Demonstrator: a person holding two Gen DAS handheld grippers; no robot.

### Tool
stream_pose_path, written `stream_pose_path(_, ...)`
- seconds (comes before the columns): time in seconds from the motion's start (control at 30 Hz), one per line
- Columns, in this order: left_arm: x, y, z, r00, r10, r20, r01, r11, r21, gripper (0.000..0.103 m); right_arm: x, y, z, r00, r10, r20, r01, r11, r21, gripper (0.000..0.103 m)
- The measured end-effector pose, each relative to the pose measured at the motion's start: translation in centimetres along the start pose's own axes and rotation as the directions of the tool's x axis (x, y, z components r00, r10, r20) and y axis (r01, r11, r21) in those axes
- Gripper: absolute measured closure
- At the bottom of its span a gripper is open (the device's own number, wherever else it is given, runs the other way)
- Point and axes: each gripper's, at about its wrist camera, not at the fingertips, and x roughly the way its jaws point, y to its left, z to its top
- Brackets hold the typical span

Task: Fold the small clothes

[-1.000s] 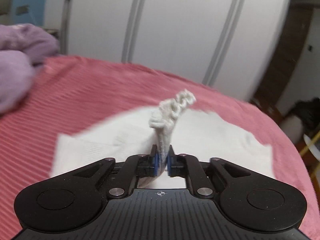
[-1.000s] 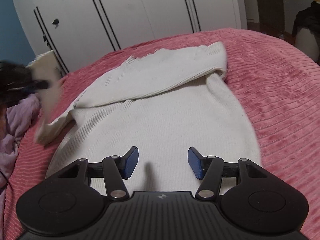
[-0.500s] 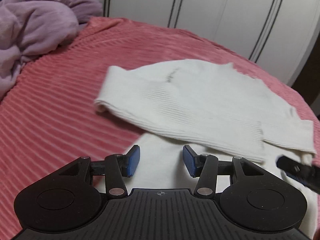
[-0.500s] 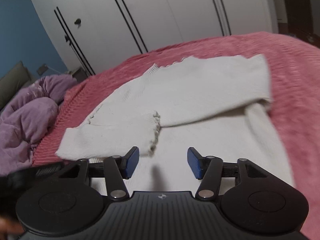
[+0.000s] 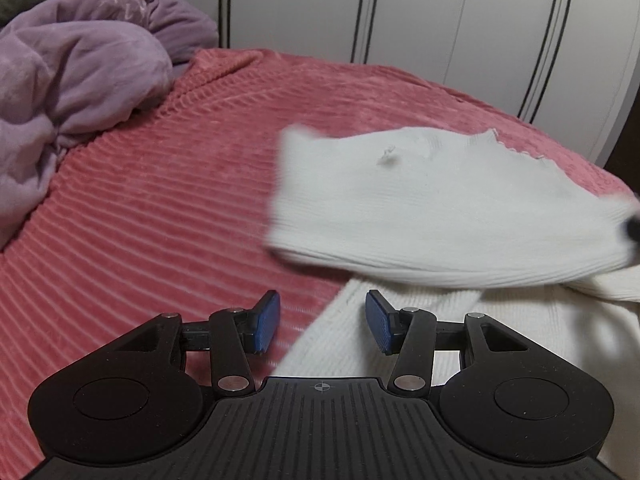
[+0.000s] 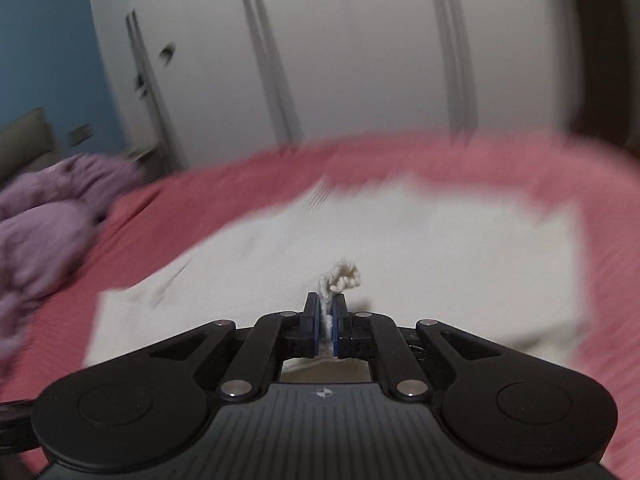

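A white ribbed knit sweater (image 5: 432, 200) lies on the pink bedspread (image 5: 160, 200), one sleeve folded across its body. My left gripper (image 5: 322, 326) is open and empty, low over the sweater's near left edge. My right gripper (image 6: 329, 322) is shut on a frilly bunch of the sweater's fabric (image 6: 340, 276), with the rest of the sweater (image 6: 400, 240) spread out blurred beyond it. A dark tip of the right gripper shows at the far right edge of the left wrist view (image 5: 632, 228), at the sleeve's end.
A crumpled purple blanket (image 5: 68, 80) lies at the bed's left side, also in the right wrist view (image 6: 48, 216). White wardrobe doors (image 5: 440, 12) stand behind the bed. The pink bedspread (image 6: 160, 232) extends on both sides of the sweater.
My left gripper let go of the frilly cuff and opened. My right gripper, open before, has shut on sweater fabric and is moving fast. The sleeve now lies across the body.
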Motion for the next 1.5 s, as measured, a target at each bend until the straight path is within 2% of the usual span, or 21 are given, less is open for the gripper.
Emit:
stream_pose_path(0.1,0.6,-0.4,0.8,1.000,-0.008,0.014,0.007,1.000,0.015,0.051,-0.5,-2.0,0.8,0.989,-0.139,0.049,0.139,0.990,0.006,0.098)
stream_pose_path(0.2,1.5,-1.4,1.5,1.000,-0.021,0.018,0.020,0.998,0.056,0.051,0.8,-4.6,0.1,0.975,-0.221,-0.012,0.221,0.974,0.043,0.098)
stream_pose_path(0.3,2.3,-2.0,2.3,0.998,-0.060,0.008,0.059,0.996,0.070,0.051,1.8,-7.6,-0.9,0.986,-0.122,-0.110,0.142,0.970,0.196,0.095)
stream_pose_path(0.43,3.2,-2.7,3.3,0.997,-0.077,0.027,0.074,0.992,0.103,0.051,2.0,-8.8,-1.2,0.995,-0.021,-0.097,0.048,0.960,0.277,0.093)
stream_pose_path(0.47,3.5,-2.7,3.6,0.997,-0.078,0.021,0.075,0.992,0.098,0.051,2.4,-8.8,-1.0,0.994,-0.002,-0.110,0.033,0.959,0.282,0.096)
stream_pose_path(0.53,3.8,-2.5,4.2,0.997,-0.074,0.012,0.073,0.994,0.078,0.051,2.4,-8.5,-0.3,0.995,-0.016,-0.101,0.040,0.969,0.243,0.097)
stream_pose_path(0.6,3.8,-2.3,4.5,0.998,-0.058,0.030,0.056,0.995,0.082,0.051,1.3,-7.9,0.6,0.995,-0.100,-0.024,0.102,0.983,0.152,0.098)
stream_pose_path(0.7,4.0,-2.4,4.8,0.998,-0.007,0.058,0.000,0.992,0.125,0.051,0.4,-7.9,1.7,0.973,-0.219,0.074,0.211,0.972,0.107,0.098)
stream_pose_path(0.77,4.4,-2.3,5.0,0.999,-0.013,0.044,0.007,0.992,0.126,0.051,0.9,-8.3,1.6,0.959,-0.272,0.074,0.266,0.960,0.088,0.098)
stream_pose_path(0.9,5.4,-2.6,4.9,0.999,-0.038,-0.004,0.038,0.988,0.149,0.050,3.8,-10.3,-0.4,0.971,-0.223,-0.081,0.232,0.964,0.127,0.096)
stream_pose_path(1.0,6.5,-3.1,4.8,1.000,-0.018,-0.005,0.018,0.982,0.187,0.050,3.3,-12.4,-1.3,0.986,-0.151,-0.063,0.162,0.957,0.241,0.095)
stream_pose_path(1.03,6.9,-3.2,5.0,1.000,-0.009,-0.009,0.010,0.981,0.194,0.053,3.1,-12.8,-1.5,0.990,-0.130,-0.062,0.143,0.951,0.274,0.095)
stream_pose_path(1.07,7.3,-3.3,5.2,1.000,-0.015,-0.020,0.019,0.982,0.189,0.062,3.1,-13.1,-1.5,0.991,-0.116,-0.065,0.130,0.947,0.293,0.095)
stream_pose_path(1.1,7.4,-3.2,5.5,0.999,-0.040,-0.034,0.046,0.984,0.173,0.072,3.2,-13.2,-1.5,0.992,-0.106,-0.066,0.121,0.947,0.297,0.094)
stream_pose_path(1.13,7.4,-3.0,5.7,0.996,-0.074,-0.047,0.080,0.986,0.148,0.090,3.2,-13.2,-1.4,0.993,-0.099,-0.067,0.115,0.950,0.291,0.093)
stream_pose_path(1.17,7.4,-2.9,5.9,0.994,-0.093,-0.056,0.100,0.987,0.128,0.095,3.3,-13.0,-1.4,0.993,-0.097,-0.066,0.112,0.954,0.279,0.094)
stream_pose_path(1.23,7.2,-2.8,6.0,0.998,-0.046,-0.030,0.050,0.991,0.125,0.099,3.4,-12.8,-1.3,0.991,-0.116,-0.068,0.129,0.959,0.251,0.096)
stream_pose_path(1.33,7.3,-1.7,6.5,0.996,0.083,0.042,-0.089,0.986,0.144,0.099,3.5,-12.5,-1.5,0.985,-0.151,-0.080,0.165,0.961,0.221,0.096)
stream_pose_path(1.4,7.7,-0.2,7.0,0.993,0.117,0.014,-0.118,0.987,0.112,0.100,3.6,-12.6,-1.6,0.983,-0.161,-0.085,0.176,0.961,0.213,0.096)
stream_pose_path(1.43,7.6,0.4,7.2,0.997,0.082,-0.012,-0.081,0.992,0.098,0.100,3.7,-12.7,-1.7,0.983,-0.162,-0.087,0.177,0.962,0.209,0.096)
stream_pose_path(1.5,7.0,0.8,6.9,0.996,-0.062,-0.056,0.067,0.993,0.101,0.090,3.8,-12.9,-1.8,0.983,-0.159,-0.093,0.175,0.960,0.217,0.096)
